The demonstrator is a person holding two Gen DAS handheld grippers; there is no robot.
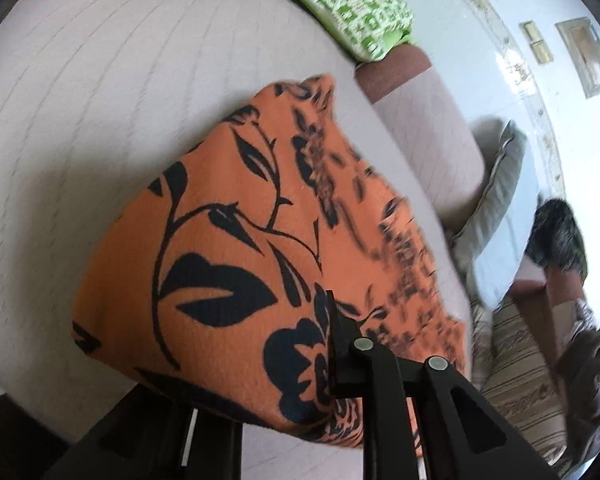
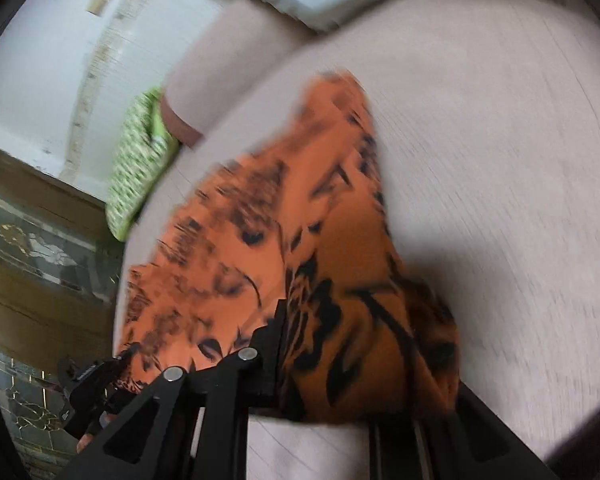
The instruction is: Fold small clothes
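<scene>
Orange floral-print garment pinched at its near edge by the left gripper and the right gripper, each closed on the cloth, which drapes ahead of the fingers onto a pale quilted sofa cushion. Step judged: carrying a fold across. Next: lay the held edge flat and aligned before releasing.

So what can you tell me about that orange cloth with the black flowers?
The orange cloth looks like a soft knit printed with black leaves and blossoms. It is bunched and partly folded, lying on the pale quilted sofa seat. The left tool and the right tool each pinch its near edge, so that edge is lifted. Its far part is motion-blurred. It lies apart from the green patterned pillow.
</scene>
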